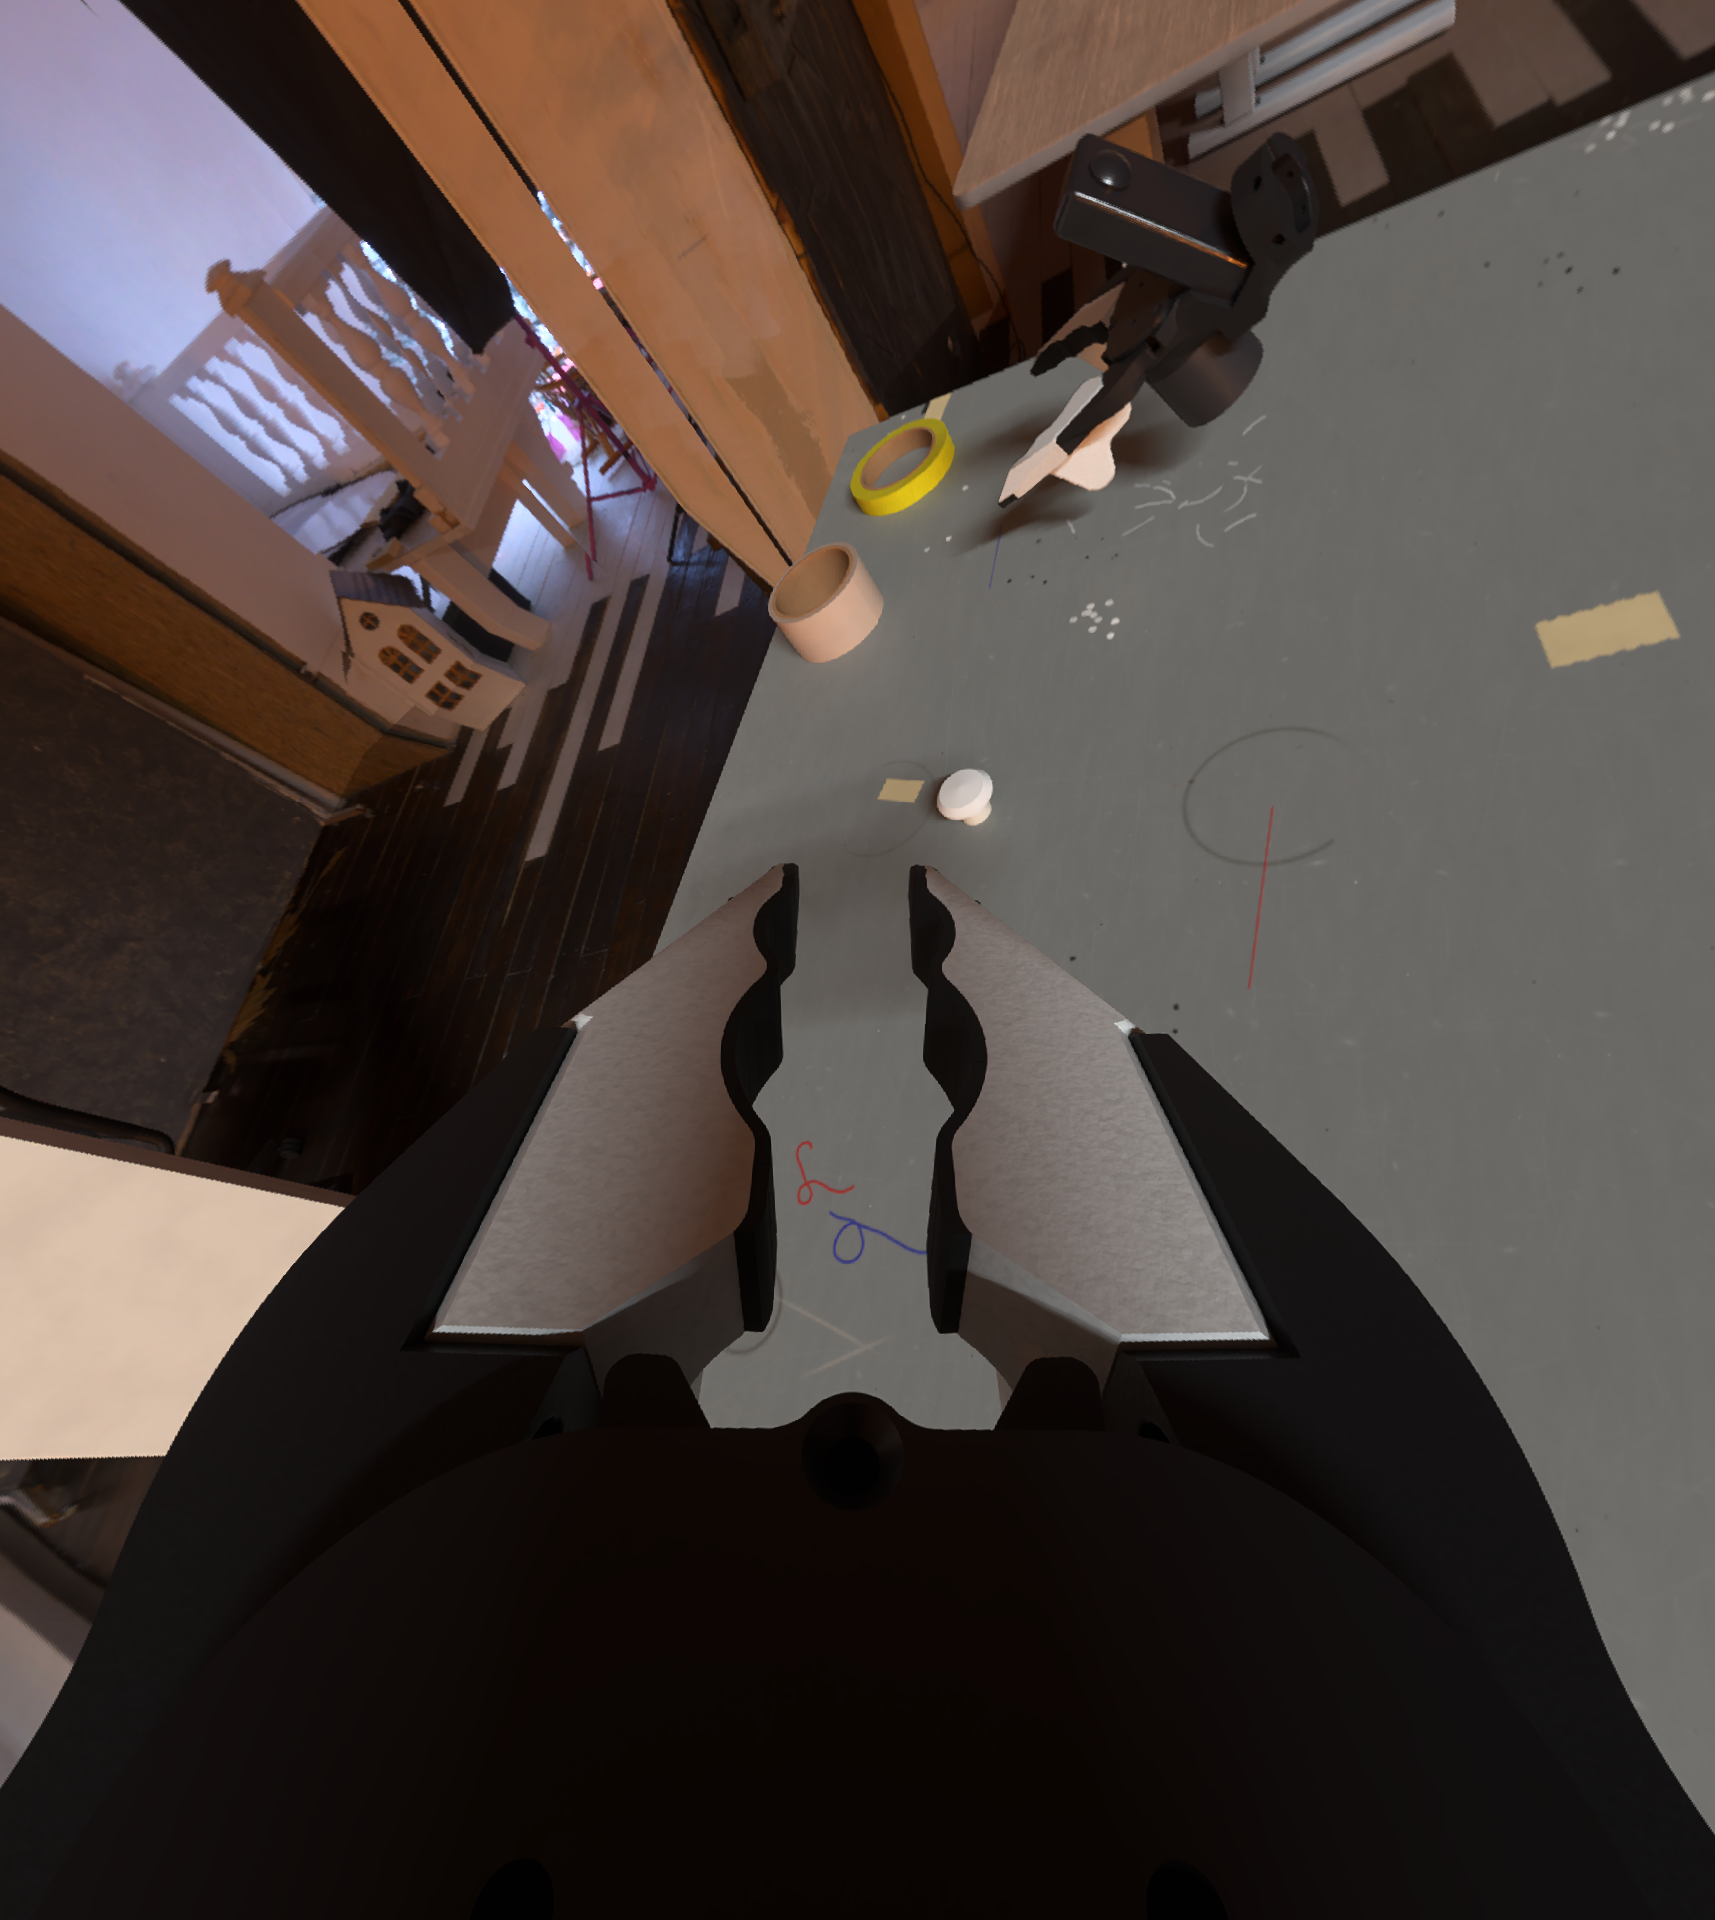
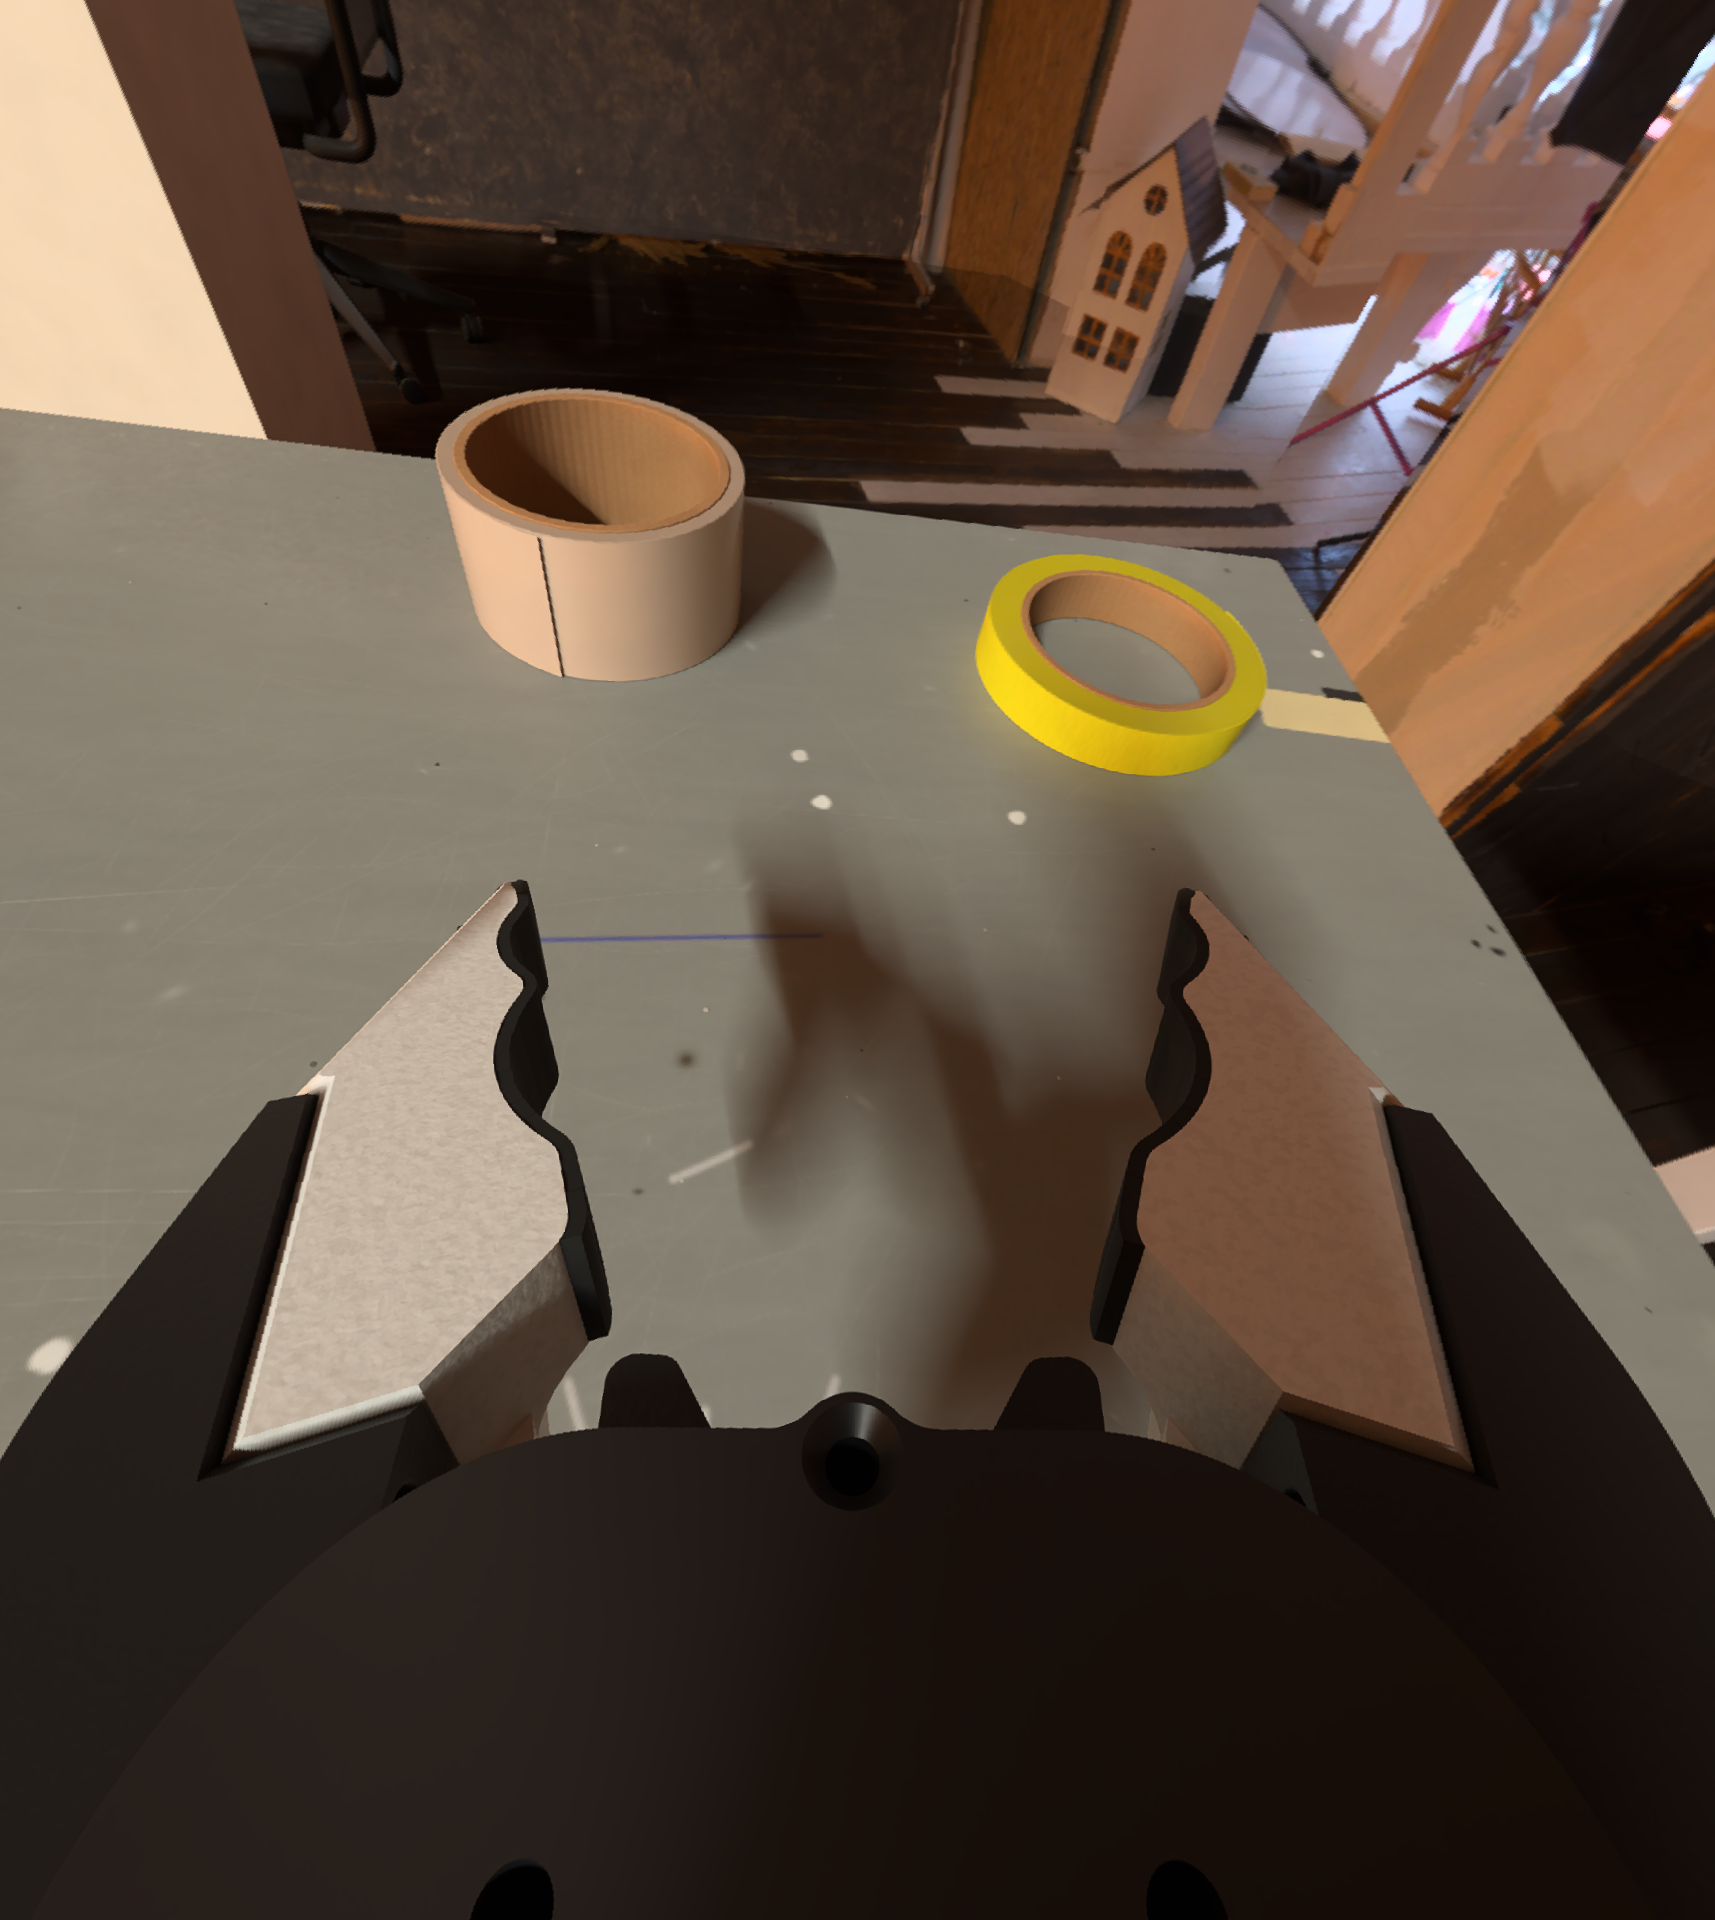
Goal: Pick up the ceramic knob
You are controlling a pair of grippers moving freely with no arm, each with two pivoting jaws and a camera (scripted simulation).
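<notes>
The ceramic knob [image 1: 964, 795] is small and white and lies on its side on the grey table [image 1: 1404, 1091], near the left edge. My left gripper [image 1: 855, 873] hovers just short of it, with the knob slightly to the right of the fingertips. Its jaws stand a narrow gap apart with nothing between them. My right gripper [image 2: 853, 894] is wide open and empty above the table [image 2: 157, 831]. It also shows in the left wrist view [image 1: 1055, 473] at the far end. The knob is not in the right wrist view.
A beige tape roll [image 1: 825, 603] [image 2: 591, 540] and a yellow tape roll [image 1: 903, 468] [image 2: 1121, 665] stand near the table's far edge. Flat tape patches [image 1: 1606, 629] lie on the surface. The table's left edge [image 1: 718, 790] drops to a dark floor.
</notes>
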